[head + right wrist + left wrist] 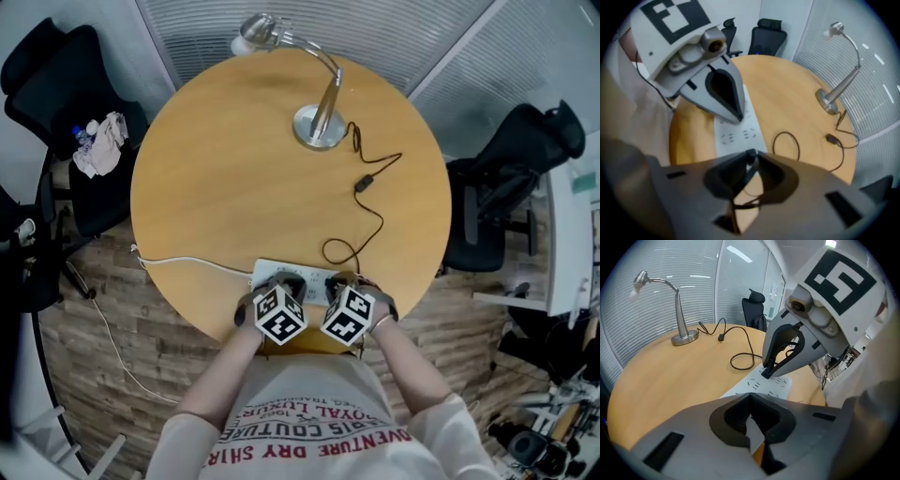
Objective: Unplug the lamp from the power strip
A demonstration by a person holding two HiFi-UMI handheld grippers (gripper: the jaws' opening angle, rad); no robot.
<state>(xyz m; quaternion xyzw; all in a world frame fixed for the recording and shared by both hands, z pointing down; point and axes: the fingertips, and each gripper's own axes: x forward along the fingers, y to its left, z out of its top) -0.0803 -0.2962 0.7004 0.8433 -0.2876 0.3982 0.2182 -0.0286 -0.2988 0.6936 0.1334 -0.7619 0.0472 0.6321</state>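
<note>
A silver desk lamp (319, 103) stands at the far side of the round wooden table (216, 187). Its black cord (375, 211) runs past an inline switch (362, 184) to the white power strip (314, 279) at the near edge. My right gripper (767, 372) is shut on the lamp's black plug (750, 155), right at the strip's top face (778, 386). Whether the prongs are still in the socket is hidden. My left gripper (738, 118) is shut, its tips resting on the strip (740, 137) beside the right one.
The strip's white cable (187, 262) leaves over the table's left edge. A black office chair (56, 103) with a cloth stands at the left, another chair (511, 187) at the right. Window blinds (656, 333) run behind the lamp. The person's torso is against the near edge.
</note>
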